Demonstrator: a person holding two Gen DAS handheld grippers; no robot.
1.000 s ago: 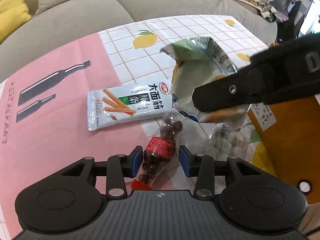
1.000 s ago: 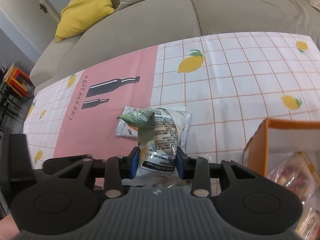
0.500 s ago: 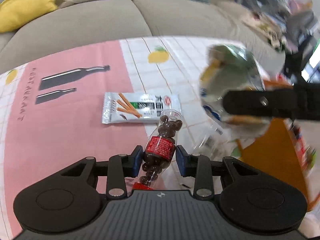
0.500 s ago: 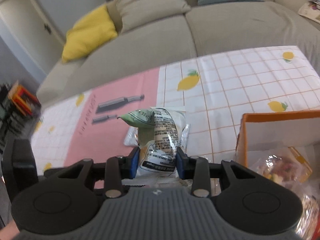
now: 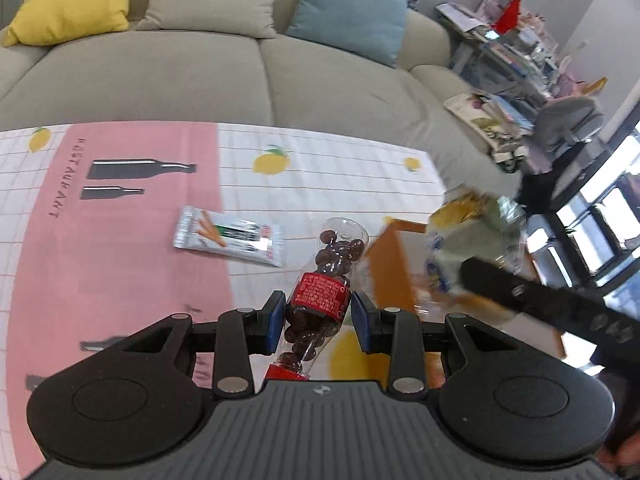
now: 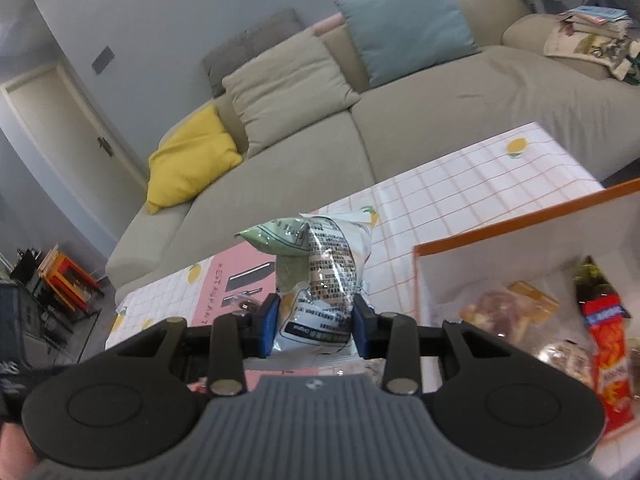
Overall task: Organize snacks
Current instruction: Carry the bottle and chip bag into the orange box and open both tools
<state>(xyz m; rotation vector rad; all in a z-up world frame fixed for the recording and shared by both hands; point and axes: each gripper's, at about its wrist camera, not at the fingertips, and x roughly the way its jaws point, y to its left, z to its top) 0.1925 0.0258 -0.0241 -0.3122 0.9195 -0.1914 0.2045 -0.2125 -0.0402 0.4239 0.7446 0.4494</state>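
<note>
My left gripper (image 5: 319, 317) is shut on a clear bottle of chocolate beans (image 5: 326, 290) with a red label and red cap, held above the table. My right gripper (image 6: 314, 326) is shut on a green and white chip bag (image 6: 320, 276), held in the air just left of the orange storage box (image 6: 520, 220). In the left wrist view the same bag (image 5: 468, 248) hangs blurred above the box (image 5: 390, 276). A white packet of orange stick snacks (image 5: 230, 236) lies flat on the tablecloth.
The box holds several snack packets, among them a red one (image 6: 608, 344). The table has a pink and white lemon-print cloth (image 5: 120, 240). A beige sofa (image 5: 200, 80) with cushions stands behind it. Cluttered shelves (image 5: 520, 40) stand at the far right.
Both grippers have lifted and tilted upward with their snacks. The right gripper has carried the chip bag to the right, up to the box. The bottle has risen off the table.
</note>
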